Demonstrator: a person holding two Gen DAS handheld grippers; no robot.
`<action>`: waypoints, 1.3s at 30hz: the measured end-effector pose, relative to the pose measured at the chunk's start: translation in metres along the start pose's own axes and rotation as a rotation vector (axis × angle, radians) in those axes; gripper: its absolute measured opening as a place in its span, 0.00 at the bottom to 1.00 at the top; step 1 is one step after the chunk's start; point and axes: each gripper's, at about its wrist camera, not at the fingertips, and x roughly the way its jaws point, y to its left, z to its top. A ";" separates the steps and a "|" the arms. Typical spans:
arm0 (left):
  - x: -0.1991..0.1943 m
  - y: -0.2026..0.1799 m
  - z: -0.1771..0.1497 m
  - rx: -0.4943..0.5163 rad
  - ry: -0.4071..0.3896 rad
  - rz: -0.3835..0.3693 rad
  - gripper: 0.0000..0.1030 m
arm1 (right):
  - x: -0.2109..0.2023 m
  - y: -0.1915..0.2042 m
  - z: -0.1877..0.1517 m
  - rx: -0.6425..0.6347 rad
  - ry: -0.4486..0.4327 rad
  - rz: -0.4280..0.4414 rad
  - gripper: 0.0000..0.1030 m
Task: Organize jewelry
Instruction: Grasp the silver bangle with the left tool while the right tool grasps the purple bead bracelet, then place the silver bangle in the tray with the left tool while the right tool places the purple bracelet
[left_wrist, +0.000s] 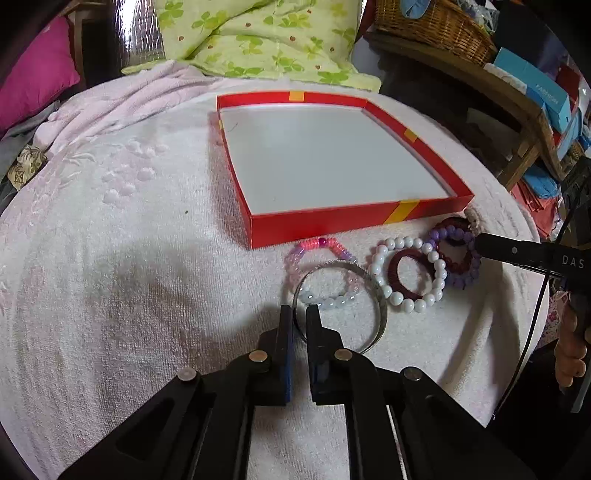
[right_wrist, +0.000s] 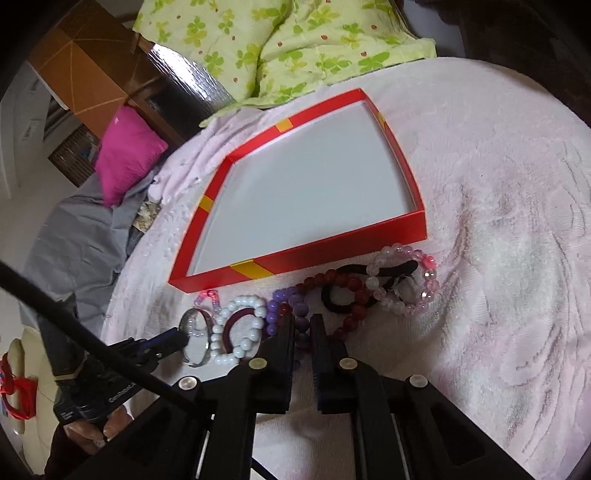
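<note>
Pinching the near rim of the thin silver metal bangle (left_wrist: 341, 306), the left gripper (left_wrist: 300, 314) sits clamped; the right gripper (right_wrist: 303, 323) grips the purple beaded bracelet (right_wrist: 286, 308). Beyond both, the shallow red cardboard tray (left_wrist: 325, 221) lies empty.

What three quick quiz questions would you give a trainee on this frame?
1. True or false: the red box already holds jewelry.
2. The left gripper is shut on: A) white bead bracelet, B) silver bangle, C) black hair tie.
3. Which bracelet sits in the right gripper?

Key: 1 false, the box is empty. 2 B. 3 the purple bead bracelet.
</note>
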 end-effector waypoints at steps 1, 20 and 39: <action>-0.003 0.000 -0.001 0.002 -0.013 -0.004 0.05 | -0.004 -0.002 -0.001 0.004 -0.006 0.009 0.09; -0.037 0.014 -0.003 -0.036 -0.144 -0.014 0.05 | -0.005 -0.009 -0.005 0.008 0.010 -0.037 0.55; -0.031 0.002 0.061 -0.039 -0.254 0.023 0.05 | -0.034 -0.003 0.047 -0.001 -0.218 0.061 0.10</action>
